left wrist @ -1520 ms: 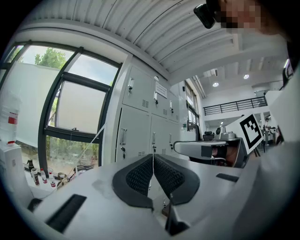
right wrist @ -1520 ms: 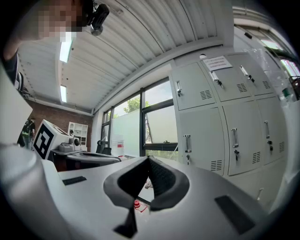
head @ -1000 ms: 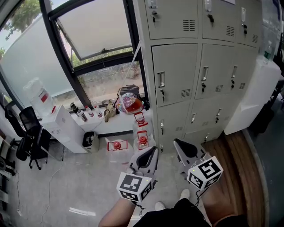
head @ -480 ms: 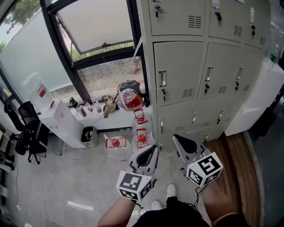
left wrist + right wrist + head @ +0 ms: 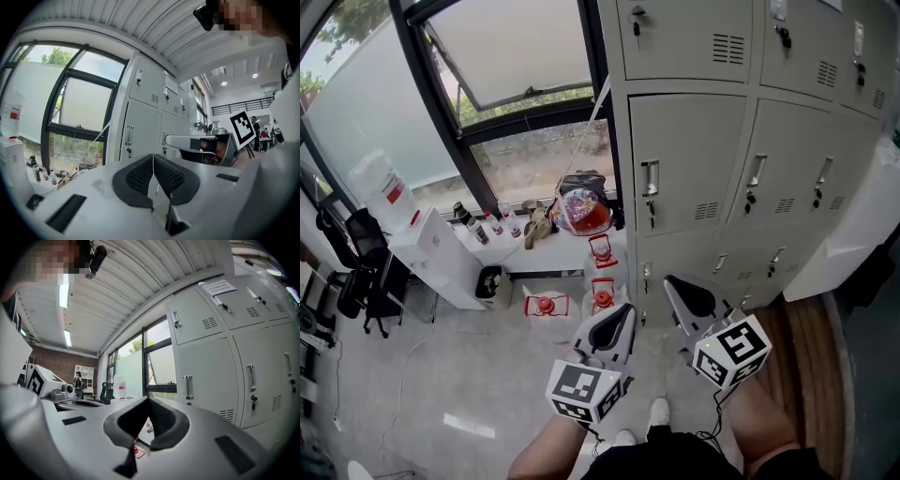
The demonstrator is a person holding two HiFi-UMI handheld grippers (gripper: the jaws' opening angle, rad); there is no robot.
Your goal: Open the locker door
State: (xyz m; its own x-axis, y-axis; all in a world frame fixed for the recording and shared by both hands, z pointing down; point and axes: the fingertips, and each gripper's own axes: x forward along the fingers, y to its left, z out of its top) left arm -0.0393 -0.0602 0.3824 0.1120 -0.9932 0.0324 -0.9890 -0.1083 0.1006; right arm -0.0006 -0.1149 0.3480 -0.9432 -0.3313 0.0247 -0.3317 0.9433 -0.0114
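A bank of grey lockers (image 5: 741, 141) stands ahead and to the right. The nearest middle-row door (image 5: 684, 159) is closed, with an upright metal handle (image 5: 650, 178) and a key lock under it. The left gripper view shows that door (image 5: 140, 131) and its handle (image 5: 130, 134), as does the right gripper view, with the door (image 5: 206, 376) and handle (image 5: 188, 386). My left gripper (image 5: 626, 311) and right gripper (image 5: 671, 283) are held side by side, low in front of the lockers and well short of them. Both are shut and hold nothing.
Left of the lockers a window sill (image 5: 544, 251) carries bottles and a colourful bag (image 5: 581, 211). Red lanterns (image 5: 602, 295) sit on the floor below it. A white water dispenser (image 5: 412, 239) and black chairs (image 5: 366, 272) stand at the left, and a white cabinet (image 5: 853, 234) at the right.
The lockers have slid lower and grown larger in the head view as the person steps toward them. Both grippers keep their place before the body, still shut.
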